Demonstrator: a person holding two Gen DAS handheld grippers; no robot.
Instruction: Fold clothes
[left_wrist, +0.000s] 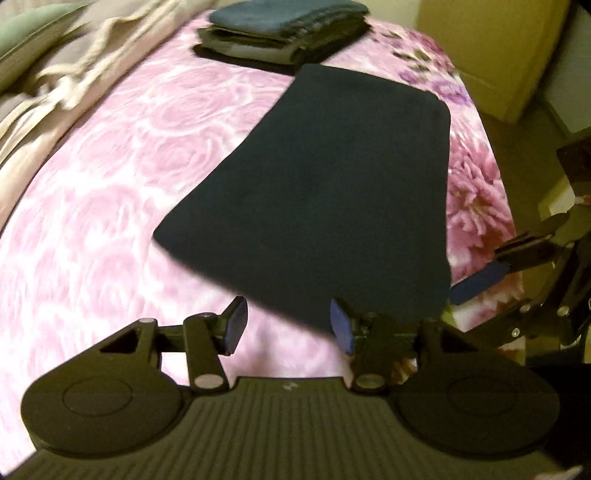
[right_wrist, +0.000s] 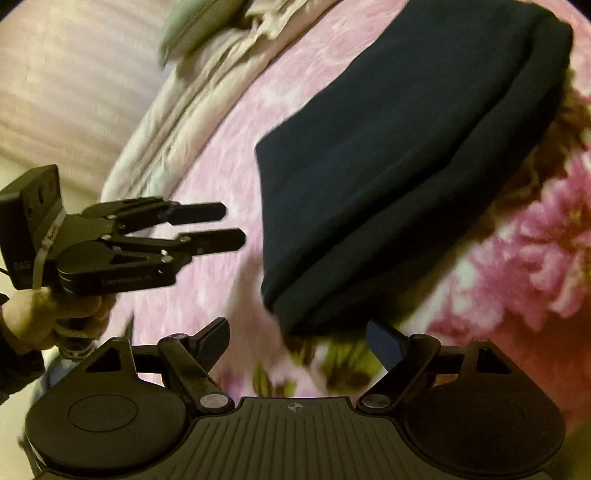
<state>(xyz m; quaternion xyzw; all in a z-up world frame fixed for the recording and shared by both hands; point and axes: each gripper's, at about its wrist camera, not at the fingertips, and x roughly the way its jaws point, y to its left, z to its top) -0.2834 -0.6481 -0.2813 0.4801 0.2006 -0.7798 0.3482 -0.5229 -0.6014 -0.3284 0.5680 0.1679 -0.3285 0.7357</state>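
Observation:
A dark navy garment (left_wrist: 325, 184) lies folded into a long rectangle on the pink floral bedspread (left_wrist: 110, 221). It also shows in the right wrist view (right_wrist: 388, 166), its layered edge facing me. My left gripper (left_wrist: 290, 326) is open and empty, just short of the garment's near edge. It also shows from the side in the right wrist view (right_wrist: 231, 225), held in a hand. My right gripper (right_wrist: 299, 343) is open and empty at the garment's near corner. It also shows at the right edge of the left wrist view (left_wrist: 480, 278).
A stack of folded dark clothes (left_wrist: 284, 33) sits at the far end of the bed. Crumpled beige bedding (left_wrist: 55, 85) and a green pillow (left_wrist: 29, 26) lie along the left. A wooden cabinet (left_wrist: 491, 48) stands beyond the bed's right edge.

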